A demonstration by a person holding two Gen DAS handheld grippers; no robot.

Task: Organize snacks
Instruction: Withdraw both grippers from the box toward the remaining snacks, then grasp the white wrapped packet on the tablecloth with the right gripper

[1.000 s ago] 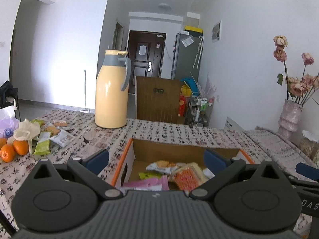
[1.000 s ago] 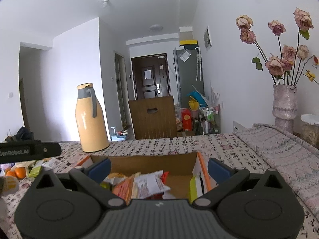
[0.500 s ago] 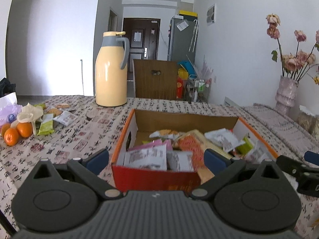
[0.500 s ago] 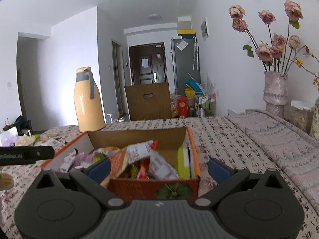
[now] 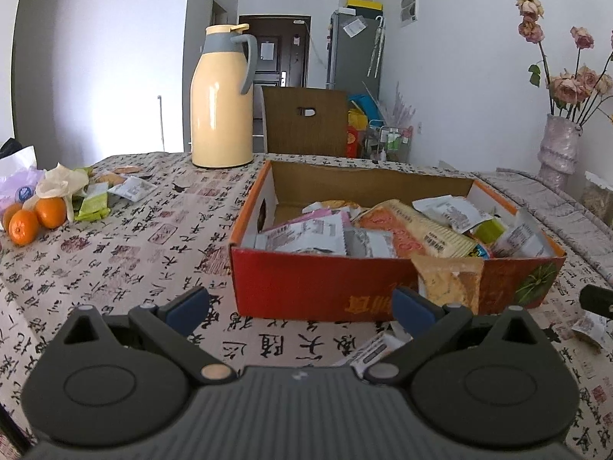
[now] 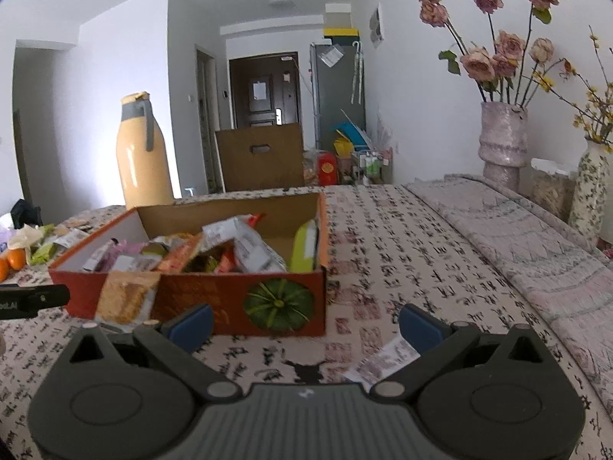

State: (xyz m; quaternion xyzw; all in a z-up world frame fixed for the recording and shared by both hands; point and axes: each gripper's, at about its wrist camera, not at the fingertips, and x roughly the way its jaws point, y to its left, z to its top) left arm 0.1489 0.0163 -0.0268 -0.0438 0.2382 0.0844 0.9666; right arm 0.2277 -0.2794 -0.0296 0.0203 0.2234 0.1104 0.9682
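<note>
A red cardboard box stands on the patterned tablecloth, filled with several snack packets. One tan cracker packet hangs over its near wall. My left gripper is open, low in front of the box, holding nothing. A white packet lies on the cloth by its right finger. My right gripper is open too, before the box's pumpkin-print corner, with a white packet on the cloth by its right finger. More loose packets lie at the far left.
A yellow thermos jug stands behind the box. Oranges and a tissue sit at the left edge. Vases with dried roses line the right wall on a grey runner. A wooden chair back rises beyond the table.
Both grippers have drawn back and down from above the box to the table in front of it. The box's front wall and loose packets on the cloth have come into view.
</note>
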